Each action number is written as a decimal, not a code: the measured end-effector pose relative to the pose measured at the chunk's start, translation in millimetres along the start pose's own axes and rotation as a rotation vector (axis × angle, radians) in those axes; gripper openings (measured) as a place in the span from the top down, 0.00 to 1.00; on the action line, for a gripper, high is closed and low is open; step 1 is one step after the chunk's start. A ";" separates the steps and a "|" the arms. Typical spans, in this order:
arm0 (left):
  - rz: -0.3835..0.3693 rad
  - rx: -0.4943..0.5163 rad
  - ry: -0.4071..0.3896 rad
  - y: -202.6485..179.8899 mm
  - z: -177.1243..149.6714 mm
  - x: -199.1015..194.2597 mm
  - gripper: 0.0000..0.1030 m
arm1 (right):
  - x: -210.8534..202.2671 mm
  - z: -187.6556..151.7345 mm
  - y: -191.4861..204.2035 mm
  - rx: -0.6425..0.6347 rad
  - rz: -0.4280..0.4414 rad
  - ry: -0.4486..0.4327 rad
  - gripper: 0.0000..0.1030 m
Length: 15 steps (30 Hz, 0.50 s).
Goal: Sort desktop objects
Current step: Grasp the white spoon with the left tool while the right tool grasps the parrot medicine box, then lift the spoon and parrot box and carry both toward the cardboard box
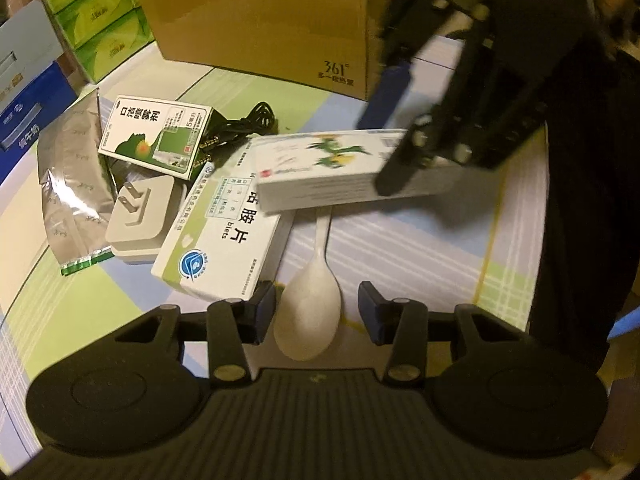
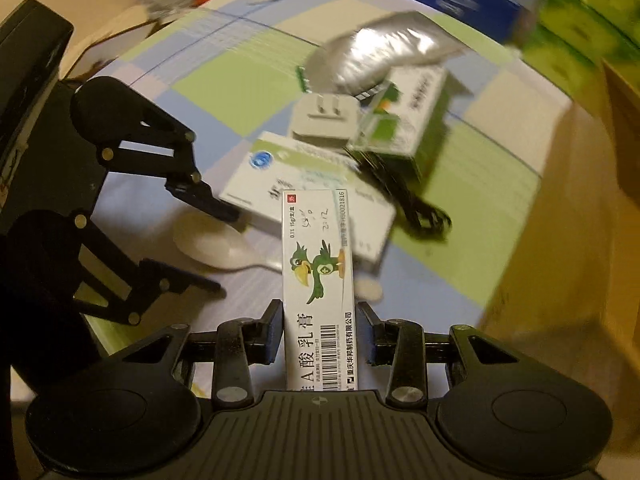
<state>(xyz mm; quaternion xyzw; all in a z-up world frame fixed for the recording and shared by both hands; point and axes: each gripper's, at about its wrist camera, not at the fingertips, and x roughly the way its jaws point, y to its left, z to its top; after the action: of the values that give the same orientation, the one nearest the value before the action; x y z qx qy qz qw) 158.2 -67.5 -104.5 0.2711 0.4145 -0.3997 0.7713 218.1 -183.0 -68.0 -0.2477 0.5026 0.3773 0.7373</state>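
My right gripper [image 2: 320, 328] is shut on a long white ointment box with a green bird [image 2: 318, 276] and holds it above the table; the box also shows in the left wrist view [image 1: 344, 168], with the right gripper [image 1: 424, 160] clamped on its end. My left gripper [image 1: 316, 312] is open, its fingers on either side of the bowl of a white plastic spoon [image 1: 310, 312] that lies on the cloth; the spoon also shows in the right wrist view [image 2: 216, 246]. A white-and-green tablet box [image 1: 220, 236] lies left of the spoon.
A white plug adapter [image 1: 140, 216], a green spray box [image 1: 156, 136], a black cable [image 1: 244, 128] and a silver foil pouch [image 1: 72, 184] lie at the left. A cardboard box [image 1: 264, 20] stands behind, with green tissue packs [image 1: 96, 12] beside it.
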 end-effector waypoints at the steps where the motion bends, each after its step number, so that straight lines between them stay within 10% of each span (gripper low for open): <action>1: 0.006 -0.002 0.001 -0.5 0.8 0.3 0.64 | -2.1 -3.5 -1.7 0.034 -0.002 -0.004 0.66; 11: 0.013 -0.062 0.043 -13.2 -8.4 -8.6 0.73 | -19.5 -44.7 -3.8 0.307 -0.048 -0.044 0.66; 15: 0.054 -0.010 0.014 -23.9 -13.2 -11.1 0.59 | -18.4 -51.4 0.0 0.333 -0.062 -0.073 0.65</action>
<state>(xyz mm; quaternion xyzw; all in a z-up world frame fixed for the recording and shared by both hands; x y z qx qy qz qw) 128.7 -66.0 -103.7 0.2812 0.4145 -0.3749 0.7801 185.7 -226.9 -70.0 -0.1238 0.5231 0.2747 0.7973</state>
